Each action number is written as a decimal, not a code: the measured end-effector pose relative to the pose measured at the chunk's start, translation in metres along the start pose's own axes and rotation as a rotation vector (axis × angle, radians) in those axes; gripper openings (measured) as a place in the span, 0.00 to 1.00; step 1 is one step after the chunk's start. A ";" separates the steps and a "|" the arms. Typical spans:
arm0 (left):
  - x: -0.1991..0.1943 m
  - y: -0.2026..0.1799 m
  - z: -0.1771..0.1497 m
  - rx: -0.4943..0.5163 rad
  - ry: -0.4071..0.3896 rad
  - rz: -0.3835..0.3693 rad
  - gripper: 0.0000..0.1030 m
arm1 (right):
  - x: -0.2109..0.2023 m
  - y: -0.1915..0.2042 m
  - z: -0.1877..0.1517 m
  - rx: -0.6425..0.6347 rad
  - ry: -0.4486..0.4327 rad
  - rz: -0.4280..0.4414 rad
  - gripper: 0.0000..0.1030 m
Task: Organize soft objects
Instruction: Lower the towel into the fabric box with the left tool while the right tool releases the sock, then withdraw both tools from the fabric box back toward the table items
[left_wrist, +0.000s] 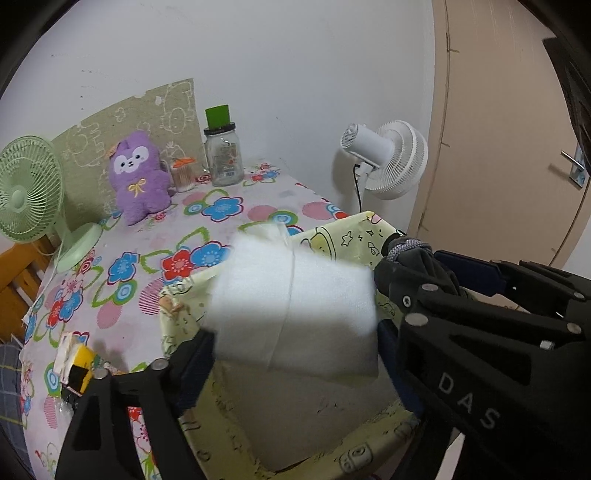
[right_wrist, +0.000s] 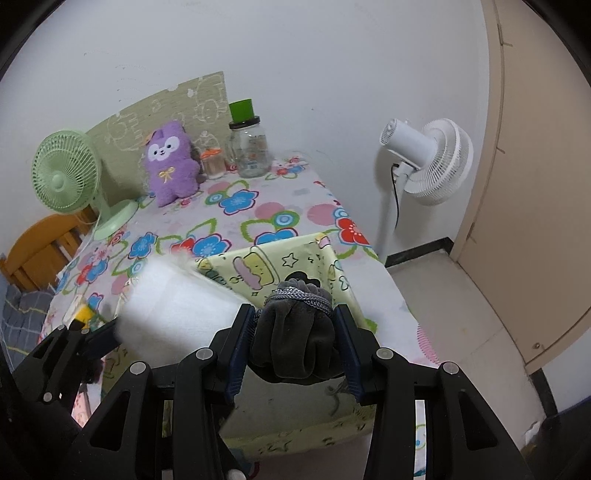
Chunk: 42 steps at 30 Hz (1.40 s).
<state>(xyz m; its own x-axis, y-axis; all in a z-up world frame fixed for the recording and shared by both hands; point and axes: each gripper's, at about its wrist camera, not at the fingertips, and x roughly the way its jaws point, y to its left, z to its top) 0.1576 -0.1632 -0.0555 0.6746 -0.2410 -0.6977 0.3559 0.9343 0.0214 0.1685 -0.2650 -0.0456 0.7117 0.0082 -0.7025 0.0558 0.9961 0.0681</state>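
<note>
Soft white foam pad (left_wrist: 295, 306) was clamped in the left gripper's (left_wrist: 295, 350) jaws over the pale yellow cartoon-print fabric bin (left_wrist: 351, 236) on the flowered surface (left_wrist: 229, 210), while the right gripper's (right_wrist: 297, 347) jaws were closed on a dark grey velvet pouch (right_wrist: 295, 332) beside it.

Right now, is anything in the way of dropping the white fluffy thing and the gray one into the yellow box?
Nothing visible blocks them. The white pad in the left gripper and the gray pouch in the right gripper hang over the open yellow box. Its inside looks bare where visible.
</note>
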 end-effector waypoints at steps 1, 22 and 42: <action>0.001 -0.001 0.000 0.001 0.001 -0.003 0.87 | 0.002 -0.002 0.001 0.003 0.001 0.006 0.46; -0.006 0.000 -0.003 0.005 -0.001 0.017 1.00 | -0.008 0.007 -0.011 -0.015 0.003 0.014 0.82; -0.054 0.017 -0.022 -0.017 -0.063 0.032 1.00 | -0.054 0.032 -0.027 -0.033 -0.074 -0.001 0.90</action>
<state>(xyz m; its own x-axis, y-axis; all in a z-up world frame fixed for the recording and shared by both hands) 0.1133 -0.1289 -0.0330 0.7254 -0.2265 -0.6500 0.3228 0.9460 0.0306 0.1130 -0.2315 -0.0253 0.7615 0.0024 -0.6482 0.0338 0.9985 0.0434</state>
